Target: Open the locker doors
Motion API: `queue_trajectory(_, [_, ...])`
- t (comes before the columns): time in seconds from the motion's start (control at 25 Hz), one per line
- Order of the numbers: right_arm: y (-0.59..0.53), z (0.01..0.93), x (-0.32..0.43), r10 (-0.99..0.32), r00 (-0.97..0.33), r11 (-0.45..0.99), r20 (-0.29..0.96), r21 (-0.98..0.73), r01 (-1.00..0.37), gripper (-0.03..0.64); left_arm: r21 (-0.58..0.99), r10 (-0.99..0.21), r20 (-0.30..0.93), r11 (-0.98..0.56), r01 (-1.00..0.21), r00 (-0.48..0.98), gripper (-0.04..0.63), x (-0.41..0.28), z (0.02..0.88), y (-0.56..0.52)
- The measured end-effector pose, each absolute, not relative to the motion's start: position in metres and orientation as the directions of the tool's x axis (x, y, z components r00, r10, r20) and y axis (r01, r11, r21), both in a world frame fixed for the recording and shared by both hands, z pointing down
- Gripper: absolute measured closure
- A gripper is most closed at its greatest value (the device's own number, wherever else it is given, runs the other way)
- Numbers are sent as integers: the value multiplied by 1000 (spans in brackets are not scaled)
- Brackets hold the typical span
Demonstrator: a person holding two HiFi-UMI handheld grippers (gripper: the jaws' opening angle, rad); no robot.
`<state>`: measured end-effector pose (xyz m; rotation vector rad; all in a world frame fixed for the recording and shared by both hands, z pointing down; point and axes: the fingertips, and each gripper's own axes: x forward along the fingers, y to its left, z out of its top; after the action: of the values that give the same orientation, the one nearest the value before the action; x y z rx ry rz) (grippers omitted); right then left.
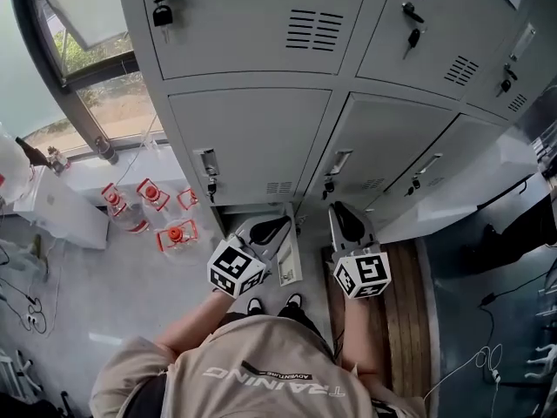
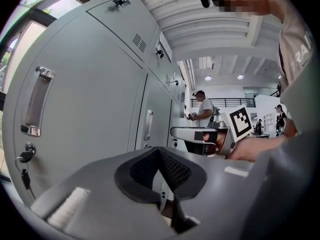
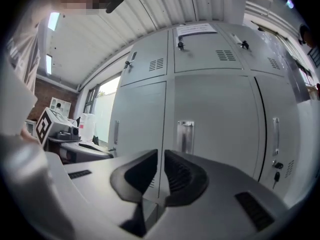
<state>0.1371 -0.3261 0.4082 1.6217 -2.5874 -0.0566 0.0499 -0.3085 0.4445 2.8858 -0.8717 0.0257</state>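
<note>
A grey bank of lockers [image 1: 261, 138] faces me, all doors in front of me closed. The lower left door carries a handle [image 1: 207, 162] with keys hanging under it; the lower middle door's handle [image 1: 338, 162] is close by. My left gripper [image 1: 280, 223] is held level just short of the lower doors, jaws together and empty [image 2: 160, 151]. My right gripper [image 1: 338, 207] is beside it, also shut on nothing [image 3: 161, 154], pointing at the seam left of a door handle [image 3: 185, 134]. Neither gripper touches a door.
Several red-capped water bottles [image 1: 148, 203] stand on the floor to the left, below a window [image 1: 96, 77]. A pale panel [image 1: 470, 185] juts out at the right of the lower row. Keys hang from the upper doors [image 1: 163, 14]. A person [image 2: 204, 111] stands far off.
</note>
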Motion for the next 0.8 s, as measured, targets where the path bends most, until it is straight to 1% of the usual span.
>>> queue_trajectory(0.2, [-371, 399, 151, -904, -426, 428, 43, 89, -899, 596, 130, -559, 59, -817, -561, 827, 588, 59, 445, -331])
queue_trajectory(0.24, [-380, 398, 152, -900, -434, 437, 45, 91, -895, 571, 135, -562, 62, -814, -565, 825, 588, 60, 446, -334])
queue_trajectory(0.28, [-387, 398, 152, -893, -447, 450, 49, 95, -888, 525, 141, -567, 67, -809, -570, 821, 588, 61, 448, -337])
queue_trajectory(0.32, [-393, 398, 150, -885, -462, 465, 55, 100, -880, 512, 146, -574, 72, -803, -578, 815, 588, 61, 450, -340])
queue_trajectory(0.52, [-417, 404, 141, -859, -508, 513, 72, 111, -851, 512, 162, -617, 99, -764, -624, 781, 588, 58, 460, -348])
queue_trajectory(0.8, [-428, 409, 127, -835, -548, 550, 49, 68, -833, 499, 193, -657, 141, -716, -671, 741, 588, 43, 480, -350])
